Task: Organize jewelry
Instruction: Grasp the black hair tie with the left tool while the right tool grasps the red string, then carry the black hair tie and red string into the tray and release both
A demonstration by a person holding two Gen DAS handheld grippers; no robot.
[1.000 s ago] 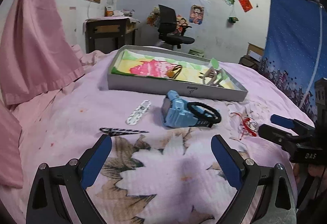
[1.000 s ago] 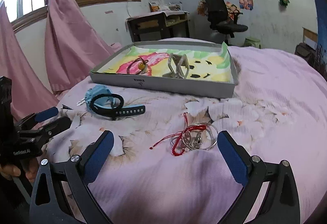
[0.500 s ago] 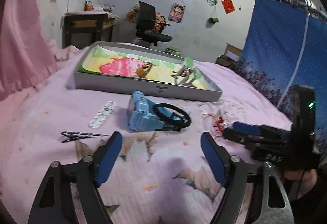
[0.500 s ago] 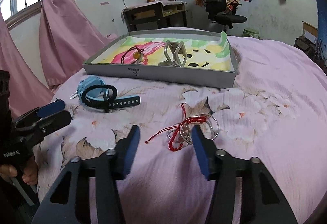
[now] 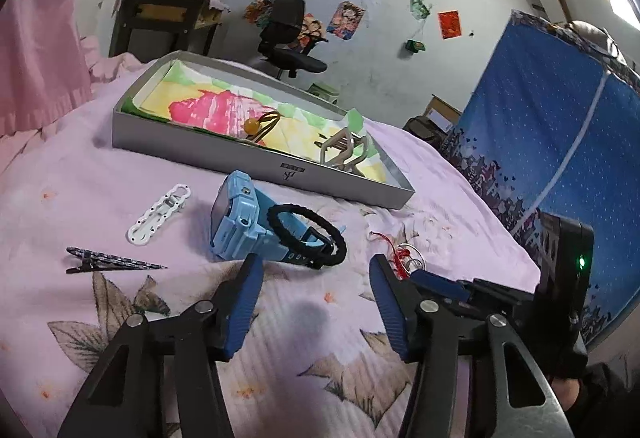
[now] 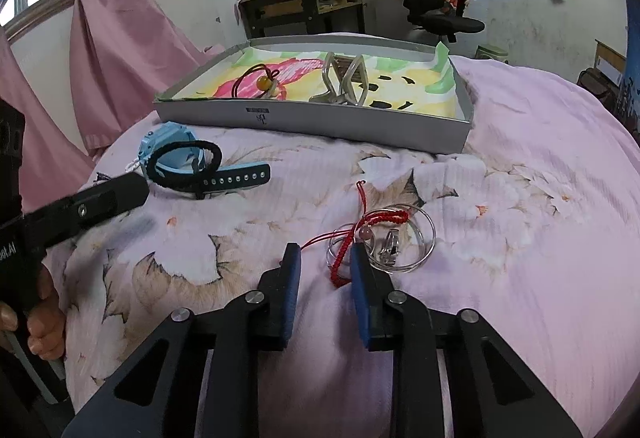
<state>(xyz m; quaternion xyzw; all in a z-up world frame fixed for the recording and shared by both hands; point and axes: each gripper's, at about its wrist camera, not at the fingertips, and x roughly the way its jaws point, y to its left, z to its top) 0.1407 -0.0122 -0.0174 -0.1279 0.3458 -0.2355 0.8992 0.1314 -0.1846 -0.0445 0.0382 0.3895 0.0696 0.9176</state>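
A grey tray [image 5: 256, 162] [image 6: 360, 124] lined with coloured paper holds a bead cord [image 6: 260, 80] and a metal piece [image 6: 344, 82]. On the pink bedspread lie a blue watch [image 5: 240, 226] [image 6: 172, 146] with a black braided band [image 5: 308, 232] over it, a white chain link [image 5: 158, 214], a dark hair clip [image 5: 112, 260], and a red string bracelet [image 6: 360, 234] with silver rings [image 6: 400, 242]. My left gripper [image 5: 316, 278] is open just short of the watch. My right gripper [image 6: 326, 262] is half closed, open around the red bracelet's near end.
A pink curtain [image 6: 120, 38] hangs at the left. A desk [image 6: 304, 6] and office chair [image 6: 436, 6] stand behind the bed. A blue cloth screen [image 5: 560, 118] stands at the right. The other gripper's body [image 6: 72, 210] sits left of the watch.
Both grippers have narrowed their jaws and moved forward. The right one has come down onto the red bracelet and rings; the left has closed in on the watch and swung right.
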